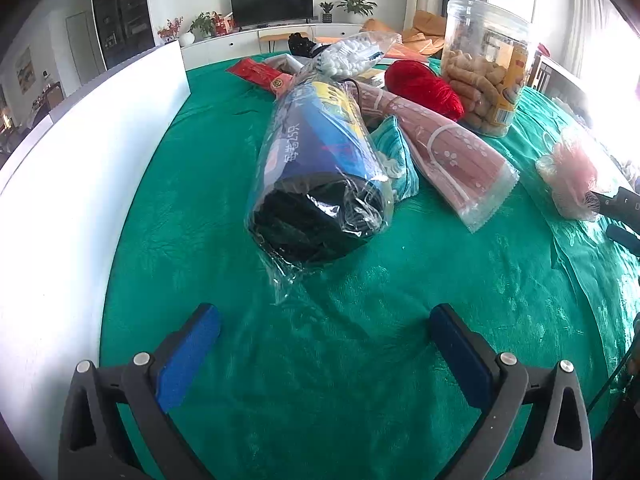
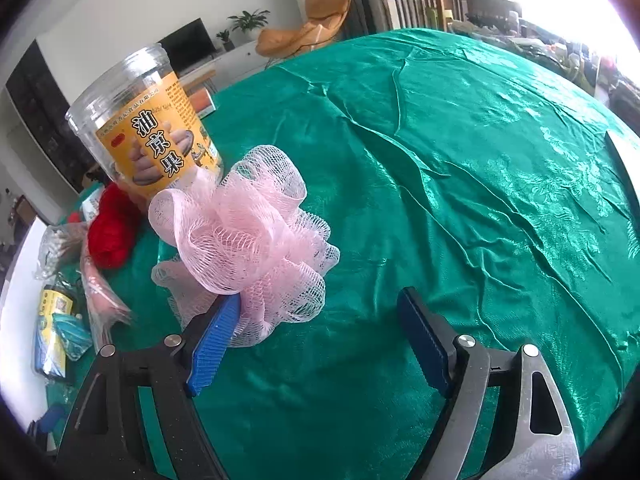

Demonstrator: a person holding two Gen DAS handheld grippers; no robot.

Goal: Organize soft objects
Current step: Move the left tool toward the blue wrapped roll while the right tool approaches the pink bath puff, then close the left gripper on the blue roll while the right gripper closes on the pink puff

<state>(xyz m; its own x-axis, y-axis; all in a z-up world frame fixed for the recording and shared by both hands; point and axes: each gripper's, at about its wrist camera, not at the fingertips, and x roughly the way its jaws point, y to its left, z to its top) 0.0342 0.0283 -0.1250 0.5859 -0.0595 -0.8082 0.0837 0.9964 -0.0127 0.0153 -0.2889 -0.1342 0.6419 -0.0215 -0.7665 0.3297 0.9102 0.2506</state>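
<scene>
A pink mesh bath puff (image 2: pixel 248 236) lies on the green cloth just ahead of my right gripper (image 2: pixel 320 300). That gripper is open; the puff rests against its left fingertip (image 2: pixel 224 320) and nothing sits between the pads. In the left wrist view the same puff (image 1: pixel 568 172) is at the right edge beside the right gripper (image 1: pixel 614 216). My left gripper (image 1: pixel 324 320) stands open over bare cloth, short of a dark fabric roll in clear plastic (image 1: pixel 320 176). Behind the roll lie a teal cloth (image 1: pixel 396 148), a pink pack (image 1: pixel 448 152) and red yarn (image 1: pixel 424 84).
A clear snack jar (image 1: pixel 486 68) stands behind the yarn, close to the puff (image 2: pixel 152 136). A bag of cotton swabs (image 1: pixel 352 56) and a red packet (image 1: pixel 260 74) lie further back. A white board (image 1: pixel 80 152) runs along the left side. The green tablecloth (image 2: pixel 460 160) is wrinkled.
</scene>
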